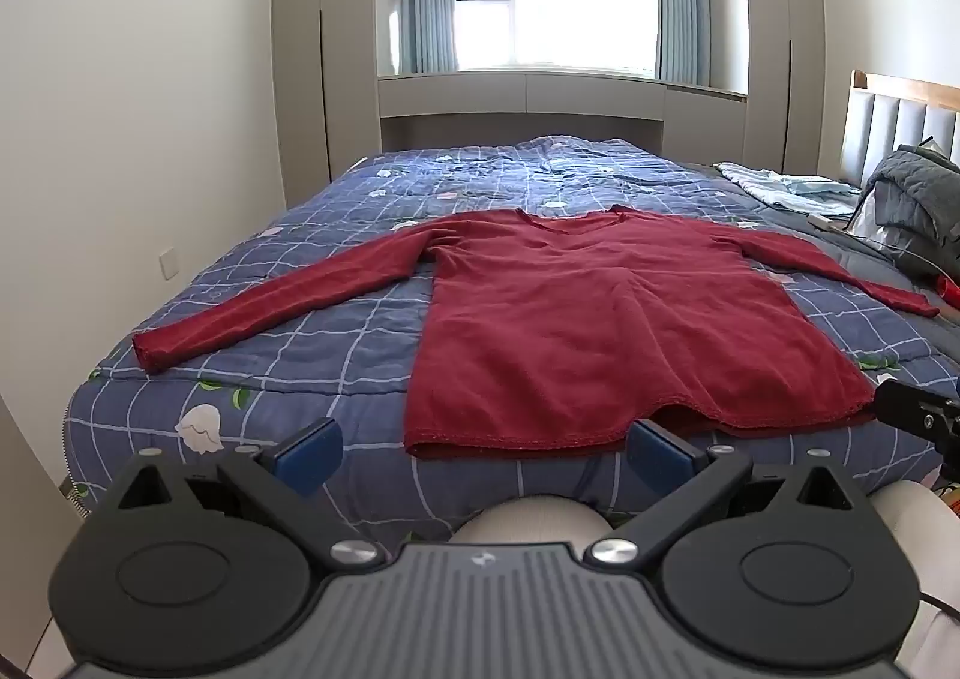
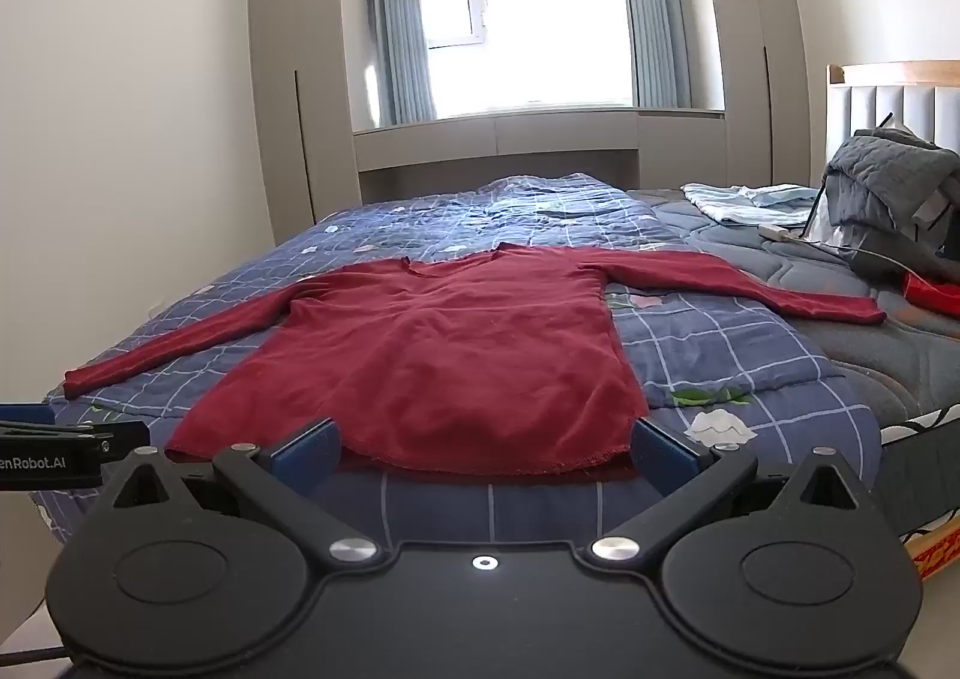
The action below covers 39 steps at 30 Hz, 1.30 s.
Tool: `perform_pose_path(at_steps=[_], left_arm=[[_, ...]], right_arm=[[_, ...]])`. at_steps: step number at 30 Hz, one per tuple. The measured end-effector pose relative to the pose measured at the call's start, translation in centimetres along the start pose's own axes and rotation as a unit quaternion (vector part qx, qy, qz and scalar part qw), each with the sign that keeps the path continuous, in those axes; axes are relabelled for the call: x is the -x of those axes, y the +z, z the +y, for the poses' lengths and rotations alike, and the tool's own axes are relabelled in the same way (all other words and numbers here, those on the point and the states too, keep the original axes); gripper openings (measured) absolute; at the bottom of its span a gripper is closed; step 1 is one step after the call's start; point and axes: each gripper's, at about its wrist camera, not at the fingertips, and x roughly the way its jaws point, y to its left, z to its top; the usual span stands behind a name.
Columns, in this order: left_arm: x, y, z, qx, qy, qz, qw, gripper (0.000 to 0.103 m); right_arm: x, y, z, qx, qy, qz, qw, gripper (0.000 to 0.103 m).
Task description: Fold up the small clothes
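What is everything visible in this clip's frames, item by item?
long-sleeved top: one, dark red, spread flat on the quilt, sleeves out, hem nearest the cameras
quilt: one, blue with white grid and flowers, covering the bed
grey bedding: one pile, right side by the headboard
light blue cloth: one, crumpled, far right of bed
headboard: one, grey padded, wood-trimmed, right
window: one, bright, blue curtains, far wall
wardrobes: grey, flanking the window
left tongs: one pair, black, blue pads, open, short of the hem
right tongs: one pair, same, open
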Motion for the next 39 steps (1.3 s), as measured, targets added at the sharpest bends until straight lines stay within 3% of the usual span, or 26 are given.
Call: perform_pose_path(at_steps=[39], left_arm=[[-0.24, 0.08, -0.30, 0.001, -0.001, -0.002, 1.0000, 0.103]], right_arm=[[0.03, -0.05, -0.06, -0.001, 0.000, 0.000, 1.000, 0.103]])
